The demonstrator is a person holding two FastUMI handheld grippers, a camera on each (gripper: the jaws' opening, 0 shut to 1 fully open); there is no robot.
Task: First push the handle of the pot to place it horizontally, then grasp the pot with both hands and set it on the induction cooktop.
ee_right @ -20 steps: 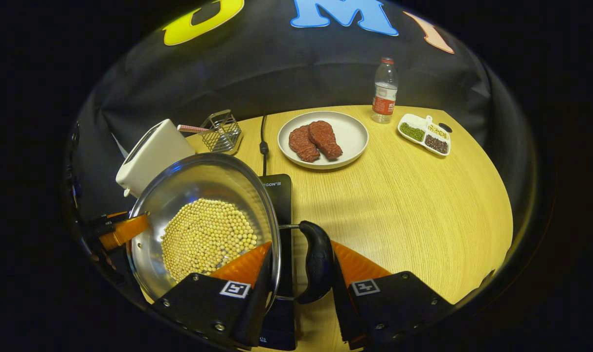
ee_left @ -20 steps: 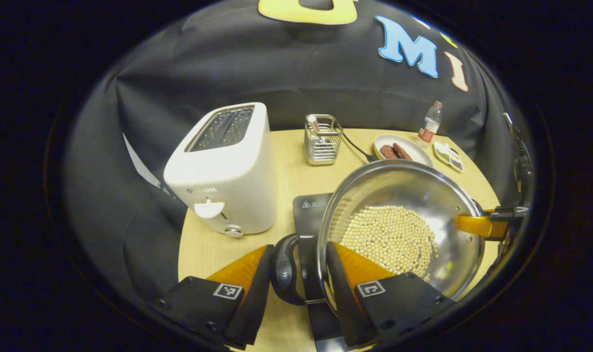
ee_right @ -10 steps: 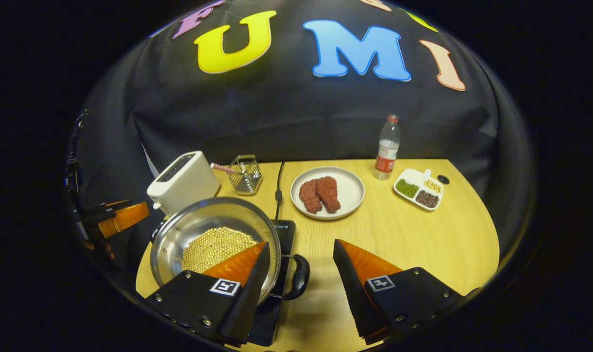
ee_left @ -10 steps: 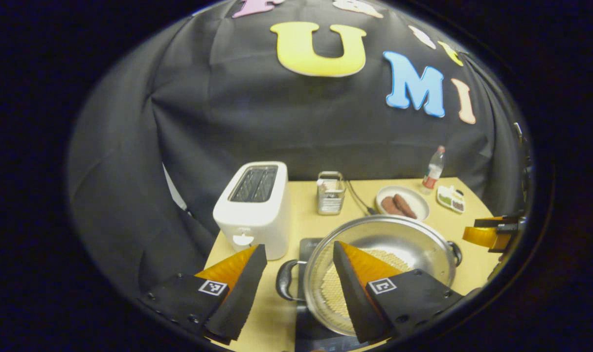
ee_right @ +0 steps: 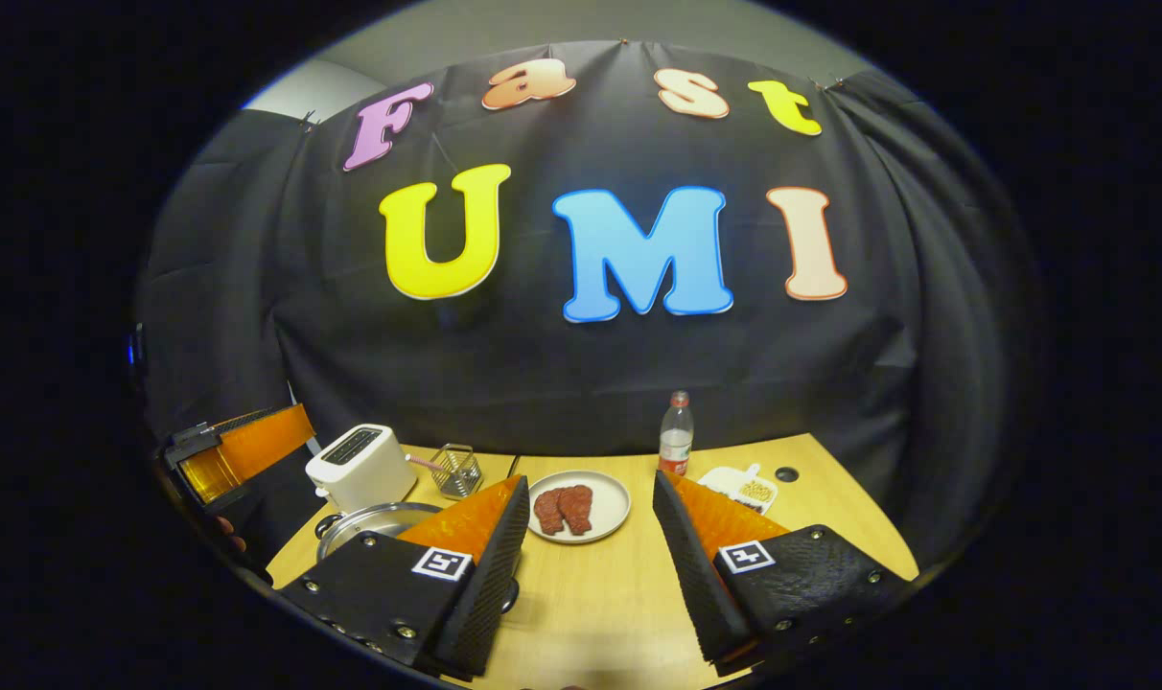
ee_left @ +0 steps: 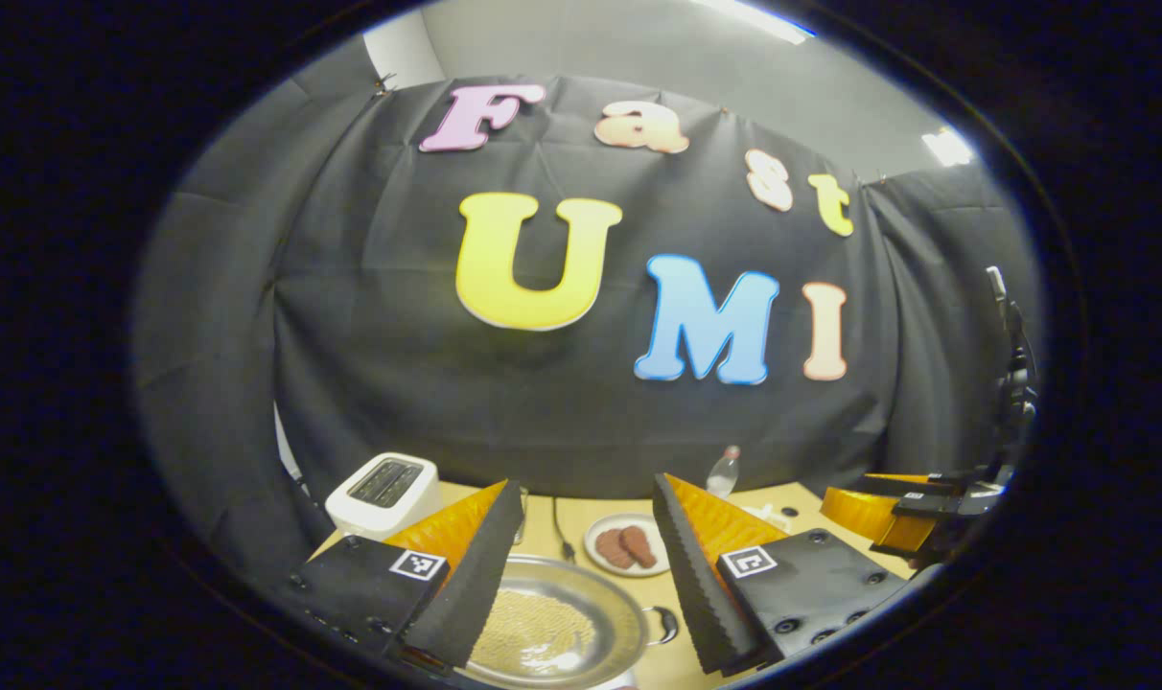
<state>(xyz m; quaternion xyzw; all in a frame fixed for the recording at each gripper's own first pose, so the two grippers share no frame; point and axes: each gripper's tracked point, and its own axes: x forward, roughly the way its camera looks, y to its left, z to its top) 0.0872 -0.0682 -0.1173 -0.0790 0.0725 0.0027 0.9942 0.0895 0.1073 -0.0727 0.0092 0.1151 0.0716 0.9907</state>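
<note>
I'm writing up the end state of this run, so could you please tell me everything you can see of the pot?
The pot is a wide, shallow, shiny metal pan holding a flat layer of small pale round beans. A dark loop handle sticks out sideways from its rim, lying level. It sits low on the wooden table, in front of the white toaster and near the plate of meat. What is under it is hidden. Nothing holds it: the left gripper and right gripper hang open above, apart from it.

pot (ee_left: 543,628) partly hidden, cooktop unseen
</note>
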